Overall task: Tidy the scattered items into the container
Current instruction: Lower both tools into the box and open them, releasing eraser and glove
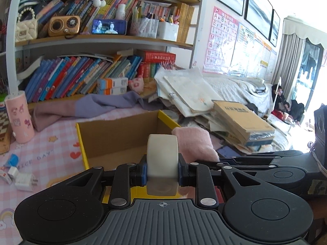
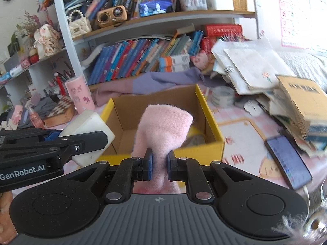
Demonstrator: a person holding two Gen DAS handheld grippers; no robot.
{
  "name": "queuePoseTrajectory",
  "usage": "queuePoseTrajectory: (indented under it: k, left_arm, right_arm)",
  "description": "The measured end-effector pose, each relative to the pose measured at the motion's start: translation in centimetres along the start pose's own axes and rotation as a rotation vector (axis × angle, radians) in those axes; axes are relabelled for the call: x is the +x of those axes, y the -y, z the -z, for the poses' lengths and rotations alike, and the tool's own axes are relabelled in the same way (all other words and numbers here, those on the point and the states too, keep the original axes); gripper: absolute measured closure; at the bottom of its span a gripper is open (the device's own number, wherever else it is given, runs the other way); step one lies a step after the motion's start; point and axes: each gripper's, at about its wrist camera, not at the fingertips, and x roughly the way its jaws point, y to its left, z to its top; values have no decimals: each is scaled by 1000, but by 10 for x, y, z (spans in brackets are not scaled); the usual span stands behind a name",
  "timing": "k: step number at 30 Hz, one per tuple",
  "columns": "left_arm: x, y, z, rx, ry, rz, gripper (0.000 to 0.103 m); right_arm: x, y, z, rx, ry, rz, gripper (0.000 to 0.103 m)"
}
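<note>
The cardboard box [image 2: 163,110] with its yellow outside is my landmark, sitting open on the pink checked tablecloth [image 1: 51,149] in front of the bookshelf [image 1: 81,40]. Inside it I can make out something yellow and a darker shape at the bottom on the right, though I cannot tell what they are; most of the floor looks bare, so I judge the tidying barely begun. My right gripper [image 2: 159,165] is clamped on a fluffy pink sock [image 2: 163,124], which stands up above the near edge of the box, not yet in it. My left gripper [image 1: 162,172] is pinched tight on a white block [image 1: 162,155], some sort of foam or eraser, just this side of the box's near wall and left of the sock. Both loads seem ready to drop in once I carry them over the opening. Plenty is left outside: right of the box a roll of tape [image 2: 222,96] and a phone [image 2: 288,161] lie on the cloth, and well left of the box sit small white chargers [image 1: 22,178] and a blue clip-like bit [image 1: 13,160].
</note>
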Motion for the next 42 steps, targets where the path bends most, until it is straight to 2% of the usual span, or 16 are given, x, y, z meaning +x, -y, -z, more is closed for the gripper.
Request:
queuePoseTrajectory:
  k: [9,13,21,27,30,34,42]
  left_arm:
    - [31,-14,-21,20,-5,-95,78]
    - [51,-21,-21,40,-44,-144,78]
    - [102,-36,-19,114,-147,-233,78]
    - [136,-47,-22,165,-232,-274,78]
    - [148,-53,-17,166,-278,-289,78]
    - [154,-55,-14,160,-305,-302,77]
    - [150,-55,-18,153,-263,-321,75]
  right_arm:
    - [44,9,-39,-92,-20,-75,91]
    - [72,17,-53,-93,-53,-92,91]
    - [138,17,-69,-147,-201,-112,90]
    - [180,8,-68,-216,-316,-109,90]
    - [194,9,-70,-203,-371,-128,90]
    - [204,7,-74,-221,-381,-119,89]
    - [209,9,-76,-192,-359,-108,86]
